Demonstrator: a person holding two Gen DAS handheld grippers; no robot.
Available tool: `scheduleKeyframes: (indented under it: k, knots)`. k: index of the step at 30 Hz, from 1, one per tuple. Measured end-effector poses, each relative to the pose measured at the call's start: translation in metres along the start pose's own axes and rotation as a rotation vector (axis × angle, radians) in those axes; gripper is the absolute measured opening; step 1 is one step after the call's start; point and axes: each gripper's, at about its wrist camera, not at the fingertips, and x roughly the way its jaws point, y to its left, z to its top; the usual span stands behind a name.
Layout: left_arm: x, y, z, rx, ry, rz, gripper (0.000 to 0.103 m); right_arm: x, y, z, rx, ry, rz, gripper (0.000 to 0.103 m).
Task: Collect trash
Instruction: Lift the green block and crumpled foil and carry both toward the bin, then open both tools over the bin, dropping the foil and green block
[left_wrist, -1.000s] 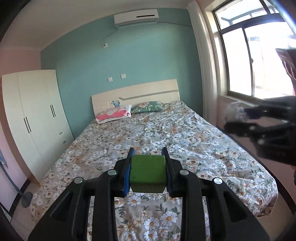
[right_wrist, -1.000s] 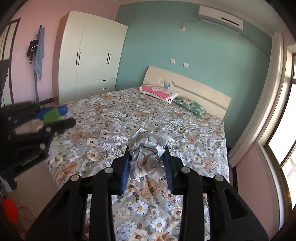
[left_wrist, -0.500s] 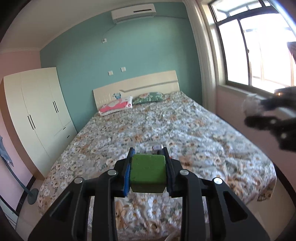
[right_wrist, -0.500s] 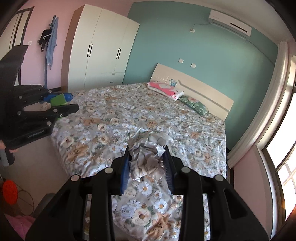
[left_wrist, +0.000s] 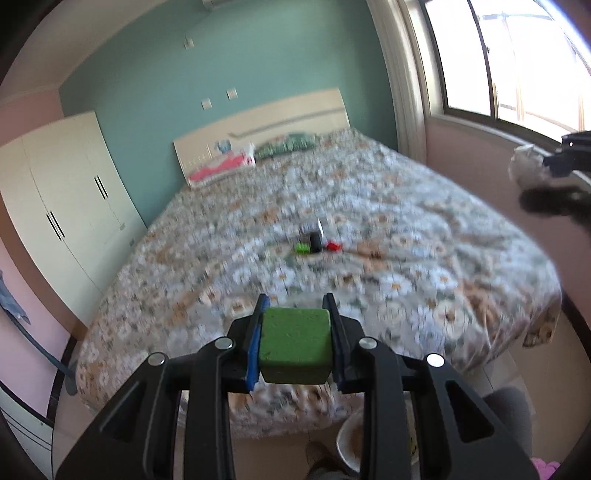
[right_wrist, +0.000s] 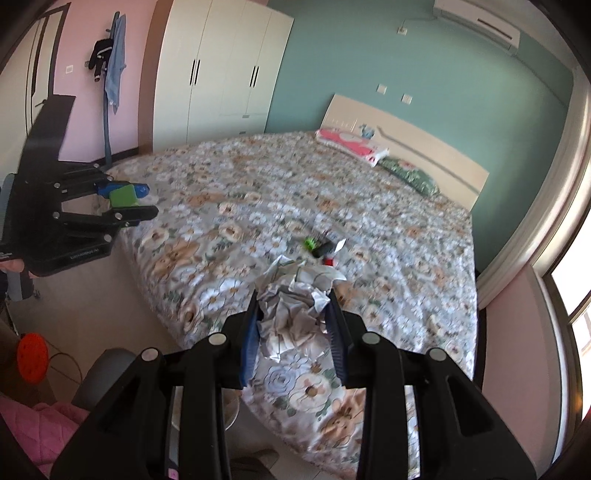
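My left gripper (left_wrist: 295, 317) is shut on a green foam block (left_wrist: 294, 345) and holds it in the air before the foot of the bed; it also shows in the right wrist view (right_wrist: 142, 201), with the block (right_wrist: 123, 195) between its fingers. My right gripper (right_wrist: 293, 306) is shut on a crumpled silver-white wrapper (right_wrist: 291, 314); it shows at the right edge of the left wrist view (left_wrist: 550, 177). More small trash lies in the middle of the floral bed (left_wrist: 406, 236): a green piece (left_wrist: 302, 248), a black piece (left_wrist: 315, 242), a red piece (left_wrist: 333, 245).
A white wardrobe (left_wrist: 62, 214) stands left of the bed. A window (left_wrist: 509, 62) is on the right. A round bowl-like container (left_wrist: 351, 441) sits on the floor below my left gripper. An orange disc (right_wrist: 33, 356) and pink cloth (right_wrist: 40, 435) lie at lower left.
Both grippers have pulled back and risen from the bed, each keeping its load. The small trash pieces in the middle of the bed have come into view.
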Motion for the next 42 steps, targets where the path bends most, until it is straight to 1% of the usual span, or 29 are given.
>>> scheduleKeyframes:
  k: [4, 8, 14, 24, 26, 32, 38, 42]
  knots:
    - [0.025, -0.012, -0.025, 0.026, 0.068, -0.020, 0.032, 0.025, 0.012, -0.013, -0.003, 0.049, 0.030, 0.034]
    - [0.048, -0.025, -0.048, 0.032, 0.128, -0.059, 0.032, 0.051, 0.023, -0.030, -0.002, 0.098, 0.067, 0.034]
    - [0.075, -0.040, -0.077, 0.033, 0.197, -0.101, 0.032, 0.087, 0.034, -0.058, 0.010, 0.168, 0.108, 0.034]
    - [0.124, -0.059, -0.129, -0.011, 0.320, -0.182, 0.032, 0.153, 0.056, -0.123, 0.046, 0.312, 0.190, 0.034]
    - [0.133, -0.063, -0.139, -0.010, 0.336, -0.181, 0.032, 0.162, 0.061, -0.134, 0.048, 0.331, 0.199, 0.034]
    - [0.169, -0.078, -0.183, -0.028, 0.438, -0.214, 0.032, 0.199, 0.085, -0.176, 0.068, 0.402, 0.267, 0.034]
    - [0.196, -0.089, -0.219, -0.048, 0.512, -0.244, 0.031, 0.230, 0.104, -0.210, 0.092, 0.461, 0.315, 0.034]
    - [0.217, -0.097, -0.249, -0.068, 0.583, -0.260, 0.031, 0.253, 0.118, -0.232, 0.121, 0.500, 0.360, 0.034]
